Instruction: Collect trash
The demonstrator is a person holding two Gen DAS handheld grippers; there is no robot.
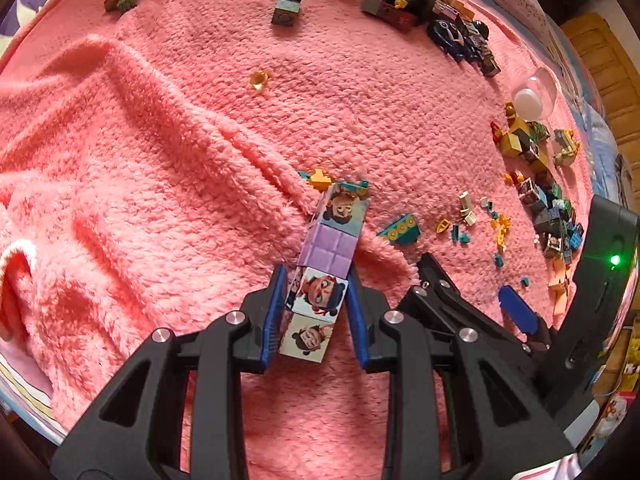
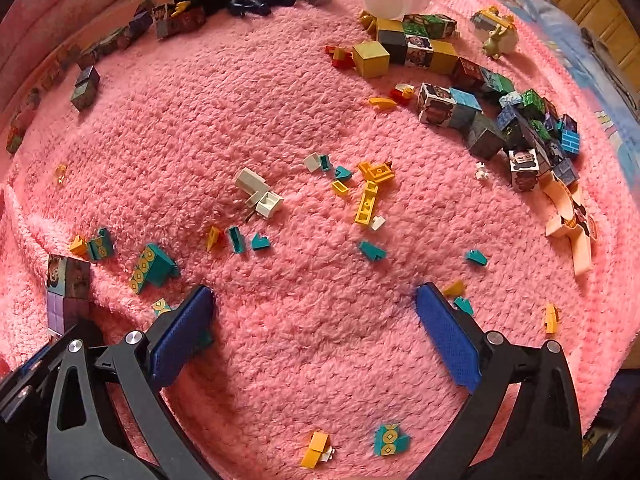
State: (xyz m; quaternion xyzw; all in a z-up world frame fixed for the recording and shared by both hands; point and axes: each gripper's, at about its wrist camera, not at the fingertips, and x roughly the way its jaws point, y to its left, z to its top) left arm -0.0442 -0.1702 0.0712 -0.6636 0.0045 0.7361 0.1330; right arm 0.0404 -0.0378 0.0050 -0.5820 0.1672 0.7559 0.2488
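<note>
Two black grippers with blue ribbed pads work over a fluffy pink blanket [image 1: 168, 128]. At lower centre of the left wrist view, the left gripper [image 1: 318, 312] is clamped on a strip of four joined picture cubes [image 1: 328, 268], printed with cartoon faces and one lilac panel; the strip reaches upward past the fingertips. In the right wrist view, the right gripper [image 2: 314, 328] stands wide apart at the bottom, holding nothing. Small teal, yellow and white plastic bricks [image 2: 260, 196], too many to count, scatter above it.
</note>
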